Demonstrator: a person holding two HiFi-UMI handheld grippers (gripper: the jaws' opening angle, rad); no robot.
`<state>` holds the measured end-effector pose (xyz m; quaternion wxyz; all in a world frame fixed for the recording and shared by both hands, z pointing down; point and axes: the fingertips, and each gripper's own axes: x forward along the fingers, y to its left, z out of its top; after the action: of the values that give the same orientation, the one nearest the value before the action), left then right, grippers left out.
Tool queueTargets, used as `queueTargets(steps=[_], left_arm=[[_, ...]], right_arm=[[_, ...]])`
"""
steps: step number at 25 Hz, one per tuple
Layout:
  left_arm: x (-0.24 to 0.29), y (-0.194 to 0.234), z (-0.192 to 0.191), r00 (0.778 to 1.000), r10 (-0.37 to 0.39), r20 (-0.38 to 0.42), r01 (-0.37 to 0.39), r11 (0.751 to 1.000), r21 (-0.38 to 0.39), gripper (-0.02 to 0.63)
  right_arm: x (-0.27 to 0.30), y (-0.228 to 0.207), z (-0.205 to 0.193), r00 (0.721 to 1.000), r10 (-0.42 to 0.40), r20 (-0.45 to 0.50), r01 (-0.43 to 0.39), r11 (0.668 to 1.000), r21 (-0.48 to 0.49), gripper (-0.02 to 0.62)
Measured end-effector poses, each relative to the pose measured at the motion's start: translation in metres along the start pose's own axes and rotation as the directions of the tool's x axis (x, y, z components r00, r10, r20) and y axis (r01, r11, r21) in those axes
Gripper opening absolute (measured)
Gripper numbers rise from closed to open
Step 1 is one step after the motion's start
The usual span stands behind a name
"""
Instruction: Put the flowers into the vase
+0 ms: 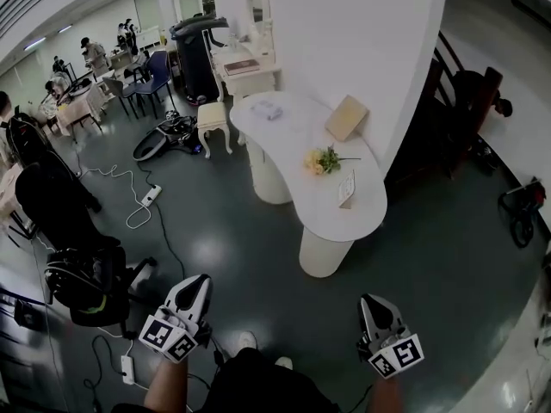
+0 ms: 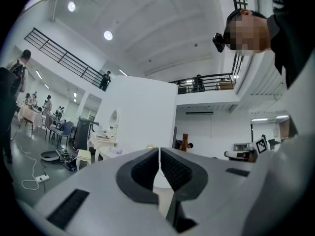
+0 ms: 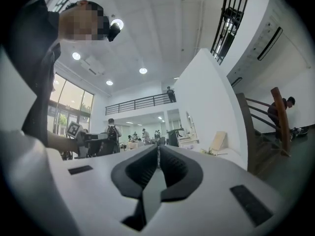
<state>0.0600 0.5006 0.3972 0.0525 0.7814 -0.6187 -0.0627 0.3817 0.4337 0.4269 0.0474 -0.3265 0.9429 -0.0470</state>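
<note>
On the white tabletop (image 1: 288, 140), which is curved and stands against a white wall, the flowers (image 1: 323, 160) lie flat near the middle, yellow heads to the left and a thin stem toward the wall. A tan box (image 1: 346, 117) lies just behind them, beside the wall, and a small white thing (image 1: 347, 188) stands nearer the front edge (what it is I cannot tell). Another pale thing (image 1: 268, 110) lies at the far end of the tabletop. The left tool (image 1: 199, 280) and the right tool (image 1: 369, 300) are both low in the head view, over the dark grey floor (image 1: 413, 256), each in a hand, and both are well apart from the tabletop and from the flowers. The two tools point level toward the tabletop. In the left gripper view the jaws of the left tool are together, with nothing between them. In the right gripper view the jaws of the right tool are pressed together in the same way, also empty, and the flowers (image 3: 208, 151) show small beside the tan box, to the right of the jaws. A white stool (image 1: 213, 119) stands on the floor left of the tabletop, and a white cable (image 1: 129, 179) runs over the floor further left.
</note>
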Motion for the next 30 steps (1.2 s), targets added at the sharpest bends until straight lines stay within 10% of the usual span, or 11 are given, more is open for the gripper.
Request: queueTargets(steps=[30], left_arm=[[0.236,0.087,-0.001,0.991,-0.13,0.012,0.13,0.991,-0.027,0.02]], right_arm=[[0.158,-0.135,0.028,0.998,-0.047,0.04,0.044,0.997,0.059,0.029]])
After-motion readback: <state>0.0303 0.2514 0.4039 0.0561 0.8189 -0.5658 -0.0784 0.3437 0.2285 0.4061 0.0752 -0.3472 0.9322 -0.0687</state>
